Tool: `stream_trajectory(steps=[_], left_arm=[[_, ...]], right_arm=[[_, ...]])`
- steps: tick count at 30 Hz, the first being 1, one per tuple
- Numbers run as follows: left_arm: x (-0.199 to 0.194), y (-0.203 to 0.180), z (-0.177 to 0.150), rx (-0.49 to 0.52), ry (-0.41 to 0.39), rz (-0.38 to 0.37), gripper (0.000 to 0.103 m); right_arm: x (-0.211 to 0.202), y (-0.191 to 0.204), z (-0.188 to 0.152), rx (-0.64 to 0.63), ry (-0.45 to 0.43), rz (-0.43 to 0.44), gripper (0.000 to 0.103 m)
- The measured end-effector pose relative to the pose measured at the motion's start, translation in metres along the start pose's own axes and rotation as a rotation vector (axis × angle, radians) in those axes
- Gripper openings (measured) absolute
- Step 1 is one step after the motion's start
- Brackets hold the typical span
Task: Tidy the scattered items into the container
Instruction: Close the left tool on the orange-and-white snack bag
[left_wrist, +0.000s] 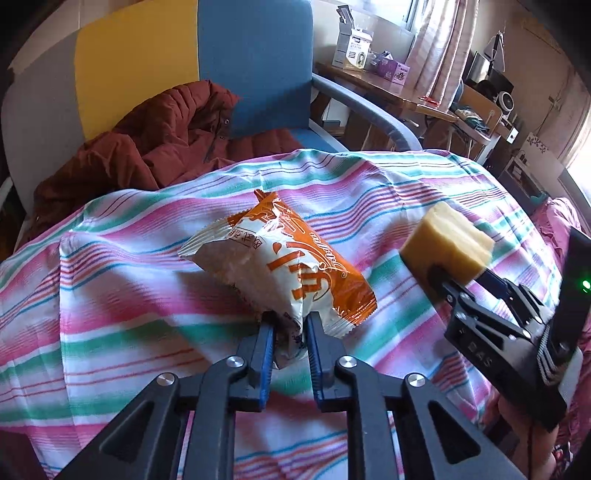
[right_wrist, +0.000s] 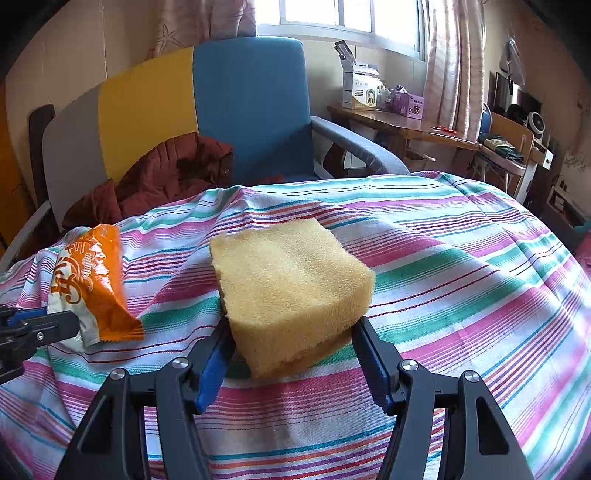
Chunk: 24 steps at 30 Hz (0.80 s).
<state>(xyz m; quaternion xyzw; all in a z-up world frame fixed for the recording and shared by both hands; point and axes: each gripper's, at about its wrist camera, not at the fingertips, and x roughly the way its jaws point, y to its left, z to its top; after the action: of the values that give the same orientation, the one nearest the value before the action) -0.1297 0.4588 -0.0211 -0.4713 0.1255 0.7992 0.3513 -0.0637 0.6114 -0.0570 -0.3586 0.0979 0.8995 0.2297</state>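
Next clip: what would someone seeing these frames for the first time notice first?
Two lifted items stand out above the striped cloth: an orange-and-white snack packet, pinched at its near end by the left tool, and a thick yellow sponge clamped in the right tool. Behind them, a rust-red jacket lies heaped on a blue and yellow chair. No container shows in either view.

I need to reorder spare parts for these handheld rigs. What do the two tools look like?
Both match: the left tool and right tool have black angular linkage arms with silver pivot bolts and blue ribbed fingers. The right one's body bears pale lettering and a green light.
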Motion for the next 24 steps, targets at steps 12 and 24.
stream_trajectory(steps=[12,24], left_arm=[[-0.039,0.019,-0.046,-0.047,0.005,-0.062,0.014],[-0.071,0.049,-0.100,-0.162,0.025,-0.113,0.014]], right_arm=[[0.001,0.005,-0.001,-0.024,0.003,-0.028,0.064],[-0.003,0.009,0.000,-0.044,0.006,-0.046,0.062]])
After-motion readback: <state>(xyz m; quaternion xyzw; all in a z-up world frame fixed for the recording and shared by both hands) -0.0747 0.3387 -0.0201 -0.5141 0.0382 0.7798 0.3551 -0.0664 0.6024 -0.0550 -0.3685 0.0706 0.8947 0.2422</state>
